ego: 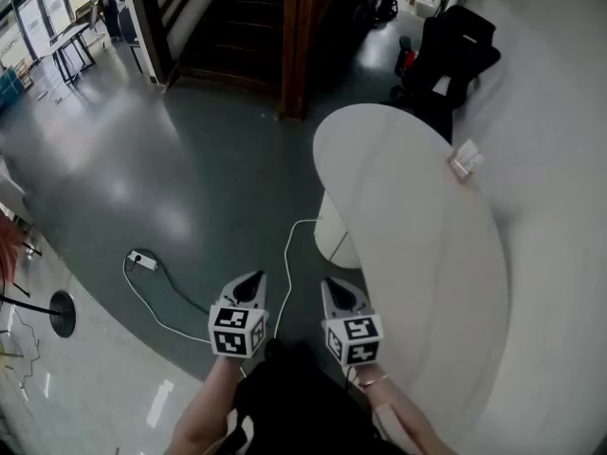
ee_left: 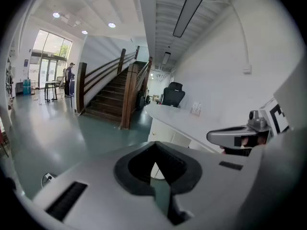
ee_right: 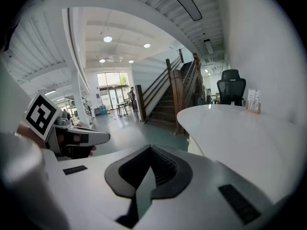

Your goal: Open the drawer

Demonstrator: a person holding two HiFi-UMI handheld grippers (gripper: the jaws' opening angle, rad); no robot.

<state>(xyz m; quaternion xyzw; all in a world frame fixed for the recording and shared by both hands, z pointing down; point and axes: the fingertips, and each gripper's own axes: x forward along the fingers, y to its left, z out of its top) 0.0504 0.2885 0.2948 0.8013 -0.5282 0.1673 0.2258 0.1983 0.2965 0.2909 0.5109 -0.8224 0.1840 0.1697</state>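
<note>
**Grey grippers, marker cubes, dark clothing**

In the head view, the left gripper (ego: pixel 253 280) and right gripper (ego: pixel 333 287) are pale grey wedges with dark inner pads, tapering toward twelve o'clock. At the six o'clock end of each sits a white cube printed with black square markers: the left cube (ego: pixel 237 330) and the right cube (ego: pixel 354 339). The forearms are bare, and a thin bracelet (ego: pixel 373 381) rings the right wrist. Dark clothing (ego: pixel 294 401) lies between the arms at six o'clock. Each gripper view shows a smooth grey shell with a black, ribbed, spade-shaped recess (ee_left: pixel 139 169) and narrow dark slots (ee_left: pixel 67 200) at four and eight o'clock.
</note>
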